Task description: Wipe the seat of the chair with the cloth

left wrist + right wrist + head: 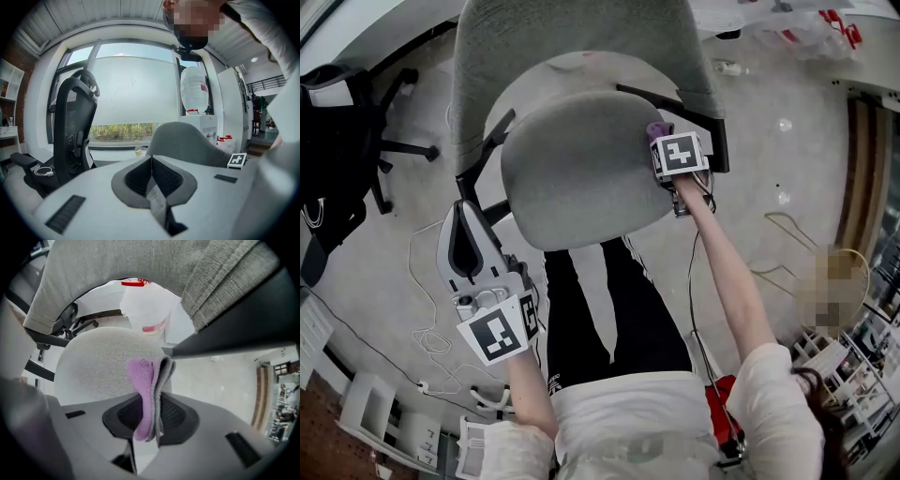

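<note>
Head view looks steeply down on the grey chair [581, 56]. Its rounded seat [577, 178] fills the middle and the tall backrest [497, 66] rises behind it. The right tongs [661, 139] sit at the seat's right edge, clamped on a folded purple-and-grey cloth [656, 129] that touches the fabric there. The black right armrest [680, 105] runs just beside and above those tongs, closing off that side. The left armrest [483, 155] stands at the seat's other edge.

Right gripper view shows the cloth [149, 390] pinched upright between the two jaws of the right tongs [152, 416]. Its free end lies against the grey seat [98, 362], and the dark armrest [234, 333] slants across overhead.

The left tongs [469, 234] hang over the floor [384, 253], off the seat's front-left corner and apart from it. In the left gripper view the jaws of the left tongs [151, 173] are pressed together with nothing between them, and the chair [185, 140] shows beyond.

The person's legs [600, 309], in black trousers with white stripes, stand close under the seat's front edge. A black office chair [342, 141] stands well to the left, and it also appears in the left gripper view [72, 126]. Loose white cables [431, 323] trail on the floor near the left tongs. A water dispenser [196, 93] stands behind the grey chair.
</note>
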### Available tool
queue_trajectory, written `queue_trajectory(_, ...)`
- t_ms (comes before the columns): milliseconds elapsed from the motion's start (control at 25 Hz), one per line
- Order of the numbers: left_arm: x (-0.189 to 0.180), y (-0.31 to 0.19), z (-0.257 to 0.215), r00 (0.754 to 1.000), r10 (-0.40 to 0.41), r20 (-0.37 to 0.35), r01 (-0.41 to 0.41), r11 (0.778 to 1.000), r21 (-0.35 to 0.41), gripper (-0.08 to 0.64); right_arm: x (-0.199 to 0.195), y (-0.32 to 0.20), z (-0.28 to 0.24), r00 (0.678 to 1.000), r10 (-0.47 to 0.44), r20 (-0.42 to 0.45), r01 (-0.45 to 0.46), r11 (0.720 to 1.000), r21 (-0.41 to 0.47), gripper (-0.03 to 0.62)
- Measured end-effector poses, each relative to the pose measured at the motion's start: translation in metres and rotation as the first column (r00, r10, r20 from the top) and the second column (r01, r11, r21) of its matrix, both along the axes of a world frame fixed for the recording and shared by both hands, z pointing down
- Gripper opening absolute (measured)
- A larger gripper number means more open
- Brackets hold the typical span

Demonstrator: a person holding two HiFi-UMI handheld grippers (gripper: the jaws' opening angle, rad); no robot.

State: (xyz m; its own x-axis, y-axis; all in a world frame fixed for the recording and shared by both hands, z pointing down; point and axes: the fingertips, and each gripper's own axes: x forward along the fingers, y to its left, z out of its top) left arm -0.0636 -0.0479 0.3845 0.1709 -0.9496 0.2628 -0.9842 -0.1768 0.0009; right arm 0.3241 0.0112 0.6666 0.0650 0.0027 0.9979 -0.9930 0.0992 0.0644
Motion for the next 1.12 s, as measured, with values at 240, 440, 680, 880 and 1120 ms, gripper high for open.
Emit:
queue_trajectory(240,-0.007,0.002,0.0,1.0,-0.012,-0.003,0.012,1.0,0.005,0.015,-0.014,0.003,-0.009,0.999,0.02,0.048,-0.021,0.999,0.029,0.089)
queue_trajectory(440,-0.016,0.008,0.004,0.999,-0.04,-0.006,0.04,0.999,-0.011,0.015,-0.122,0.022,-0.033,0.923,-0.017,0.385,-0.004,0.999,0.053,0.089)
queue_trajectory(680,-0.031,0.017,0.007,0.998,-0.061,0.006,0.061,0.998,-0.014,0.015,-0.293,0.101,-0.04,0.717,-0.017,0.697,0.11,0.99,-0.089,0.089)
queue_trajectory(880,-0.048,0.023,0.006,0.996,-0.092,0.019,0.092,0.996,-0.018,0.015,-0.356,0.144,-0.019,0.69,-0.016,0.724,0.187,0.97,-0.157,0.089)
queue_trajectory(1120,-0.053,0.027,0.01,0.994,-0.11,0.016,0.11,0.993,-0.031,0.015,-0.355,0.14,0.003,0.736,-0.053,0.675,0.19,0.973,-0.13,0.089)
